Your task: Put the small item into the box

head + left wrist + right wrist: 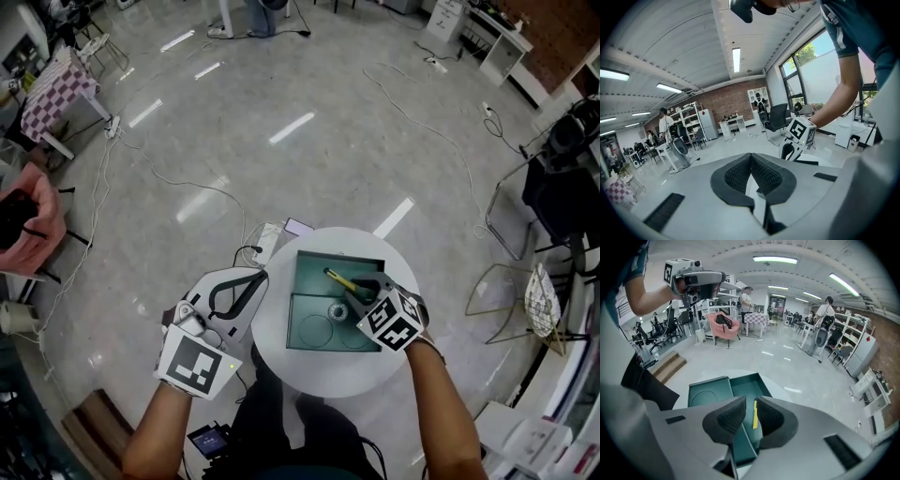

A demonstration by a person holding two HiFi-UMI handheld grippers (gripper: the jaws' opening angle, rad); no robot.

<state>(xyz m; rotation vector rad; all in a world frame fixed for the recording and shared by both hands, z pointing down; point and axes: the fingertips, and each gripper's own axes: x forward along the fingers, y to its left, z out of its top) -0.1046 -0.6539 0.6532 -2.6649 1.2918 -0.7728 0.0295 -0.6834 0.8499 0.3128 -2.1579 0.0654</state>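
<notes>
Round white table [281, 361] carried green box [314, 278] near centre, within easy reach. My right gripper [749, 412] hung over box's deep compartment, jaws slightly parted, gripping nothing. My left gripper [751, 158] was off table's left edge, jaws together, empty, out of way. Yellow small item [755, 413] lay on box floor, showing through right jaws' gap; placing looked done.

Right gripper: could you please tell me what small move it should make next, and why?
Probably lift the right gripper straight up, clear of the green box. Its jaws stand apart, and the yellow item seems to lie on the box's floor beyond them rather than clamped, so the placing looks done. The left gripper is shut, off to the side.
</notes>
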